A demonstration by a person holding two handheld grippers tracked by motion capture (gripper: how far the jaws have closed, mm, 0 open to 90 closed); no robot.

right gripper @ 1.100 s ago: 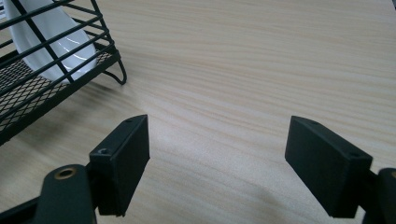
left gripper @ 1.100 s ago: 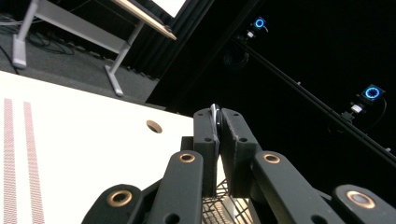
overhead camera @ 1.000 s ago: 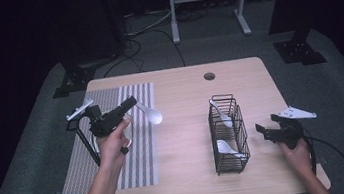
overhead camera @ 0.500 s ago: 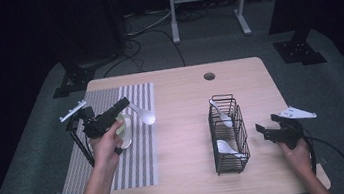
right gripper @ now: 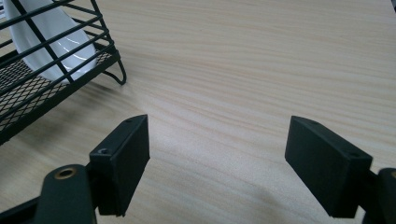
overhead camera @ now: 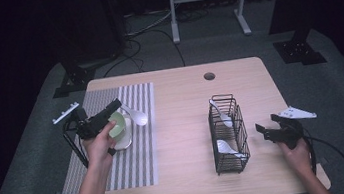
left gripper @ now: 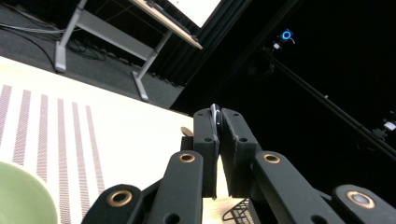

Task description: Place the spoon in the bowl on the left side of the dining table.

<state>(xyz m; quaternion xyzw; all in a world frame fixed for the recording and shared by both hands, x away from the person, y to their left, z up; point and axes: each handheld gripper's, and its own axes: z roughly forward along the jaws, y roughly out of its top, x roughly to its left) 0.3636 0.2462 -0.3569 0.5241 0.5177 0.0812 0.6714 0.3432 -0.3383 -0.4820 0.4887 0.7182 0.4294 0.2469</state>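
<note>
Spoon [overhead camera: 137, 116] was held by its handle in the left hand-held gripper [overhead camera: 115, 107], near the left edge of the tabletop [overhead camera: 184, 125]. The two black jaws were pressed tight together on the thin handle, and a sliver of it showed between them in the left gripper view [left gripper: 215, 114]. The white scoop end stuck out past the jaws, above the striped mat [overhead camera: 132, 157]. A green bowl [overhead camera: 117, 124] sat on the mat just under the left hand-held gripper, with the scoop end hanging beside its rim.

It looked like the step was to put the spoon down in the bowl. To do it well, the hand should have gone slow and tipped the scoop end down so it went into the bowl first. The jaws should have stayed tight until the spoon rested on the bowl. If they let go too soon, the spoon could drop, clink hard, or slide off onto the mat.

The right hand-held gripper [overhead camera: 270, 132] rested near the right edge, its jaws wide apart and holding nothing. It sat beside the wire basket [overhead camera: 228, 135], which had two more white spoons [overhead camera: 227, 146] in it.
</note>
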